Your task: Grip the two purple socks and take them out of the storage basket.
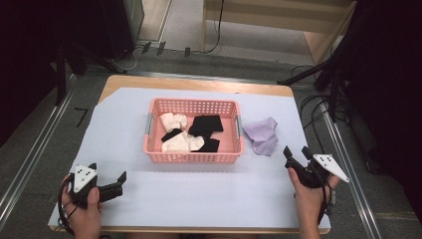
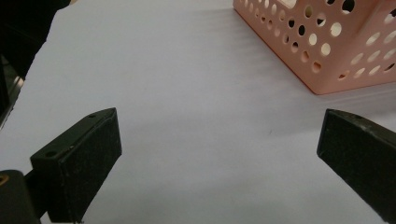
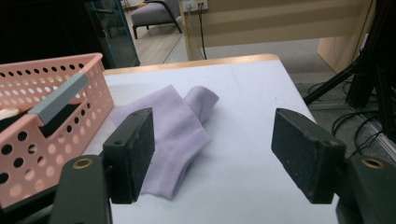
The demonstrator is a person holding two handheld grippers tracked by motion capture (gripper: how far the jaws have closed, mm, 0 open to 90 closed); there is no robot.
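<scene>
Right up close in the right gripper view, the right gripper (image 3: 212, 154) has its two black jaws standing wide apart with nothing between the pads, and they frame the lilac sock (image 3: 173, 135) lying crumpled on the white table cover (image 3: 247, 93) just ahead. That looks like a line-up for a grab: the open mouth points at the cloth's near edge but does not touch it. From the high view the sock (image 1: 263, 135) sits on the table just outside the right end wall of the pink basket (image 1: 193, 158), and the right gripper (image 1: 297, 154) hovers near it, on the person's side. My read is that the sock is the last loose piece, bound for the basket. Inside the basket there are already white socks (image 1: 174, 120) at the left and black socks (image 1: 206, 124) towards the right, tumbled over one another in a heap. Over on the other side, the left gripper (image 1: 107, 175) waits low at the near left of the table, jaws also spread and empty, with the basket's perforated corner (image 2: 322, 51) off to its front, well clear of the action.
</scene>
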